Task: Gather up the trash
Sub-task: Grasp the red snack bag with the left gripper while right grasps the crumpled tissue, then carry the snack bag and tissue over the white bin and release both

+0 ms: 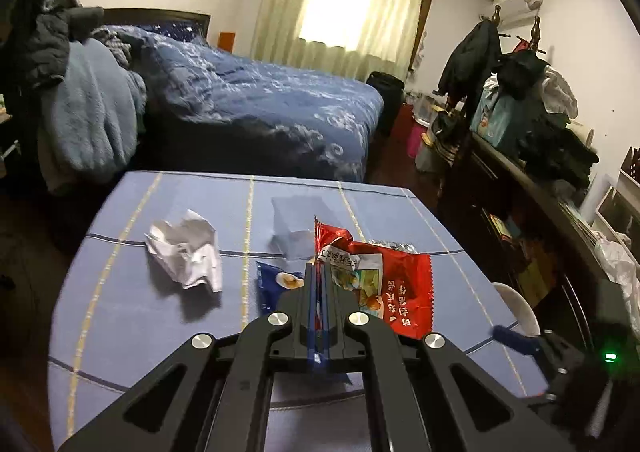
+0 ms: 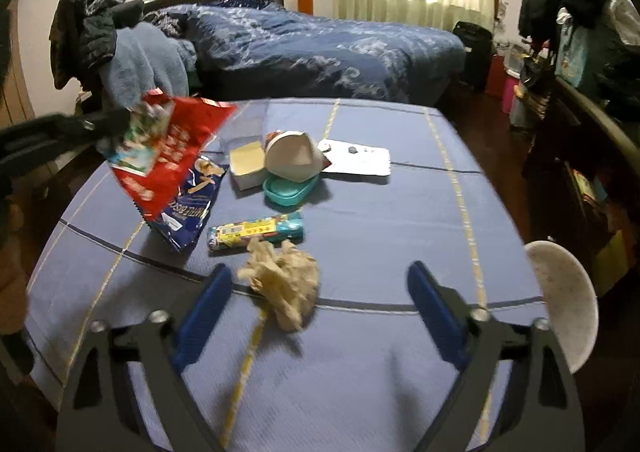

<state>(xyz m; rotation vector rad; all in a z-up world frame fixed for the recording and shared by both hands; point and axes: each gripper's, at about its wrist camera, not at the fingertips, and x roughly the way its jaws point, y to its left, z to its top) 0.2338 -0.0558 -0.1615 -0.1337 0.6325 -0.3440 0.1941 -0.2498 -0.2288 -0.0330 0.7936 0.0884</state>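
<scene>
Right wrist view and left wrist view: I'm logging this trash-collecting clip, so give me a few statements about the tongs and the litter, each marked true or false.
1. The left tongs are shut on the red crinkled snack bag. True.
2. The right tongs grip the beige crumpled paper wad. False: they are open, the wad lying loose between them.
3. The white crumpled paper sheet lies on the blue striped tablecloth. True.
4. The teal shallow dish is empty. False: a white crushed cup rests on it.
</scene>
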